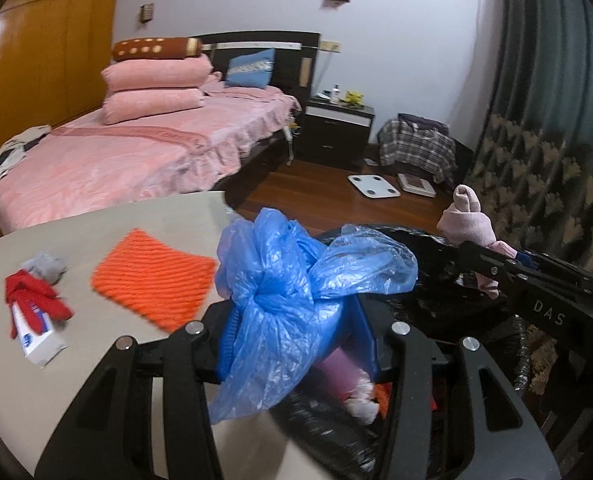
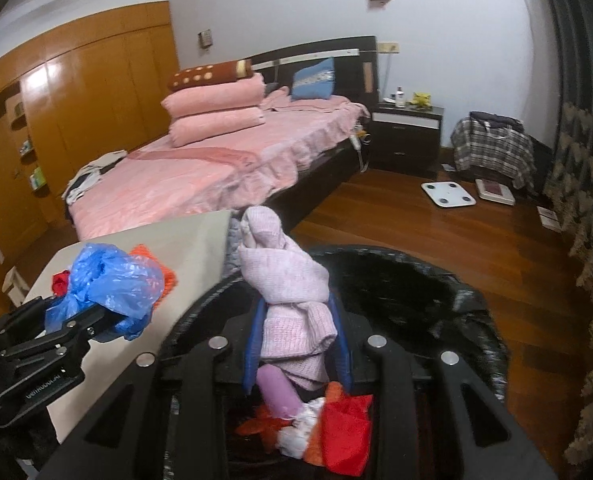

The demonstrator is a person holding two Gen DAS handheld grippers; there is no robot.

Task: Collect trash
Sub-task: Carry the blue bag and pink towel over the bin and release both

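Note:
My left gripper (image 1: 296, 344) is shut on a crumpled blue plastic bag (image 1: 296, 280) and holds it over the near edge of the black-lined trash bin (image 1: 436, 264). My right gripper (image 2: 298, 344) is shut on a pink knitted cloth (image 2: 288, 280) and holds it above the bin (image 2: 396, 280). The bin holds red, orange, purple and white scraps (image 2: 336, 428). In the left wrist view the right gripper (image 1: 492, 260) shows with the pink cloth (image 1: 468, 220). In the right wrist view the left gripper (image 2: 96, 316) shows with the blue bag (image 2: 108, 280).
A beige table (image 1: 96, 360) at left carries an orange knitted square (image 1: 152, 276), a red glove (image 1: 32, 296) on a white box (image 1: 36, 340) and a grey wad (image 1: 44, 266). A pink bed (image 1: 136, 152), nightstand (image 1: 336, 128), floor scales (image 1: 372, 186) and curtain (image 1: 536, 160) lie beyond.

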